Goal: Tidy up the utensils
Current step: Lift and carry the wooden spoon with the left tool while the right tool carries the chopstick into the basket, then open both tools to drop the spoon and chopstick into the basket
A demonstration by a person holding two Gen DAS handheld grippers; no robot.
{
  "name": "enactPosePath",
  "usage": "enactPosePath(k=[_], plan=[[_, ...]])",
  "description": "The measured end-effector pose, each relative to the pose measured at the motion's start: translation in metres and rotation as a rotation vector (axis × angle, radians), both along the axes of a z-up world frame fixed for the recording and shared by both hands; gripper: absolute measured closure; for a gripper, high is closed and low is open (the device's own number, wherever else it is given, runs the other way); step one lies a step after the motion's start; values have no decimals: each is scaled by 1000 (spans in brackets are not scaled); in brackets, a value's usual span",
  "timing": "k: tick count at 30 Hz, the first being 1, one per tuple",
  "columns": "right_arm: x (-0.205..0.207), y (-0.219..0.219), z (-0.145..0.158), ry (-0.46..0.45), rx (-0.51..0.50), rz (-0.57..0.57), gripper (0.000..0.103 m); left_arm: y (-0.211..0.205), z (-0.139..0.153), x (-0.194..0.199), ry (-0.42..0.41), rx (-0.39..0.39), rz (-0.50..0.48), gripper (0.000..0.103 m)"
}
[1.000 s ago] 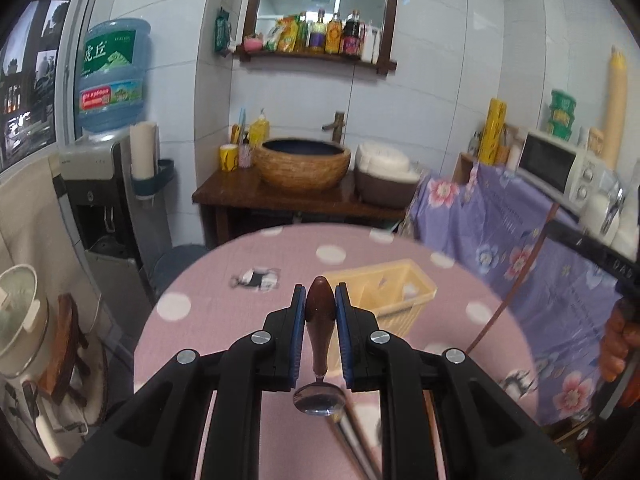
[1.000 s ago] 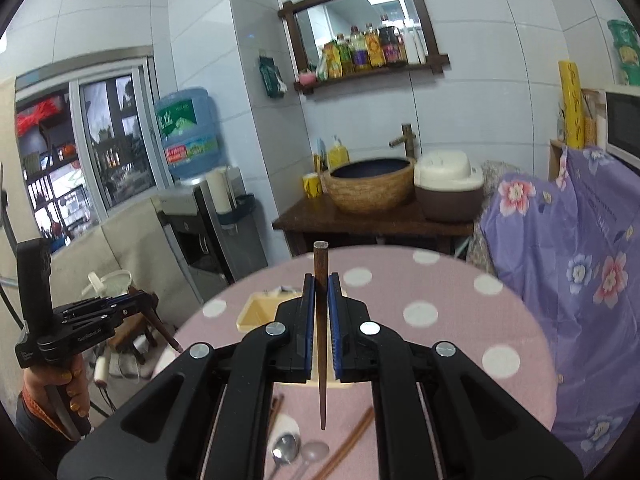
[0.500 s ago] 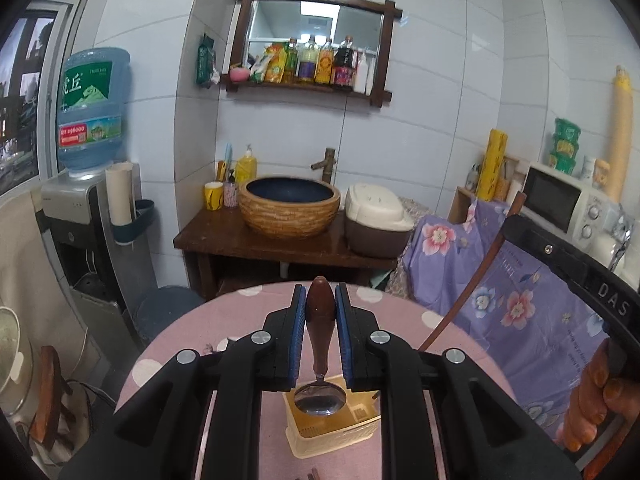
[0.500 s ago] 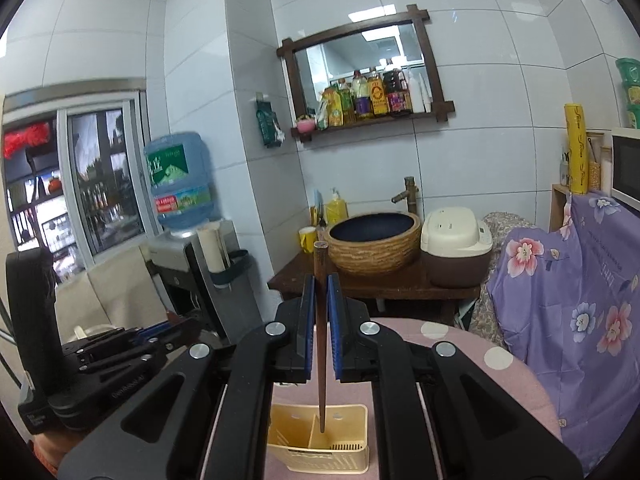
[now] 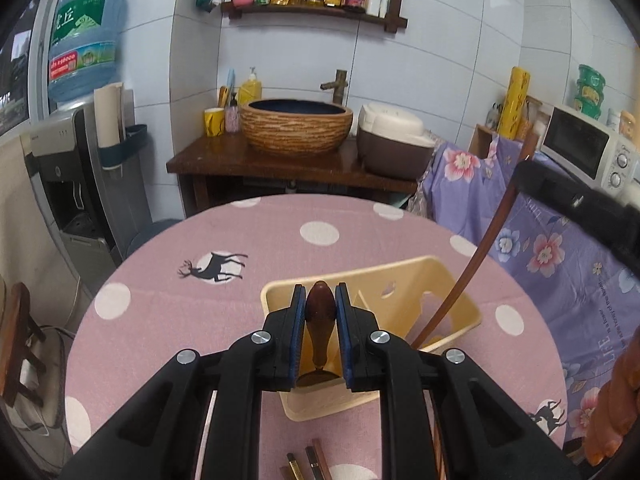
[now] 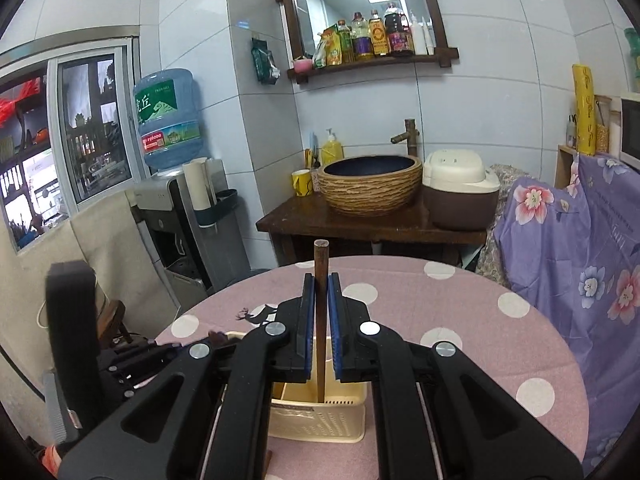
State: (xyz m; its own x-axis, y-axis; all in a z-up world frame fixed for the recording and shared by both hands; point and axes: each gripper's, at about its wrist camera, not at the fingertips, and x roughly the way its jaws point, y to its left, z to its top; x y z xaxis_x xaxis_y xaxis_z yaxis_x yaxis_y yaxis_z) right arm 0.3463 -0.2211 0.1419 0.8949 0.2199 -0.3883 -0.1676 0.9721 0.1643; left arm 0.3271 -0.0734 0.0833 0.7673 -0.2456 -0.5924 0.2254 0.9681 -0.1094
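The left gripper (image 5: 320, 308), clamped on a spoon (image 5: 319, 322), and the right gripper (image 6: 320, 312), clamped on a chopstick (image 6: 321, 320), hang above the caddy (image 5: 400, 280); lower each vertically into its compartment before releasing.

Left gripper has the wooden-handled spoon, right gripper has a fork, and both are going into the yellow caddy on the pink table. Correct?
Not quite: the right gripper holds a brown chopstick, not a fork; the right wrist view shows a plain straight stick between its fingers. The rest stands: the left gripper is shut on the wooden-handled spoon, and both utensils reach down into the yellow caddy on the pink table.
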Motion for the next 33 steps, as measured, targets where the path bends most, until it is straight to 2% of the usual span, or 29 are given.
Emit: enactPosePath(k=[4,8,13,14,15,18,19,20,21,23,27,29,33], plan=[[3,-4,-2,5,8,-16,95,3,-10,4,19,0,18,87],[6,-7,-3,3,12,-33,95,-2,-10,3,-1,34,15,87],[8,-13,-3,13,28,-41,95,-4,-8,2,-5,39,8,86],[8,-15,-3,11,36,-44,95,-5,-8,2,-6,36,6,83],[7,-15,-4,10,39,-42,95,-4,-7,1,-7,31,1,72],[1,-17,-7,11,45,-36,90,-1,-4,-11,-28,-3,-24,57],[-1,-18,-8,12,50,-36,78,-1,-2,-17,-40,-3,-25,54],[-6,-19,-9,8,62,-36,60,0,-1,-23,-51,0,-23,45],[-11,-20,-10,-1,70,-38,55,1,0,-30,-61,-3,-24,38],[-24,-19,-11,-13,55,-39,53,5,2,-47,-85,-28,-37,36],[-56,-14,-19,-8,15,-26,51,14,-2,-81,-114,-25,-28,22],[-73,-10,-27,-9,-22,-23,45,20,-9,-96,-120,-6,-8,21],[-103,-6,-52,19,-94,-19,42,34,-28,-114,-97,31,33,21]])
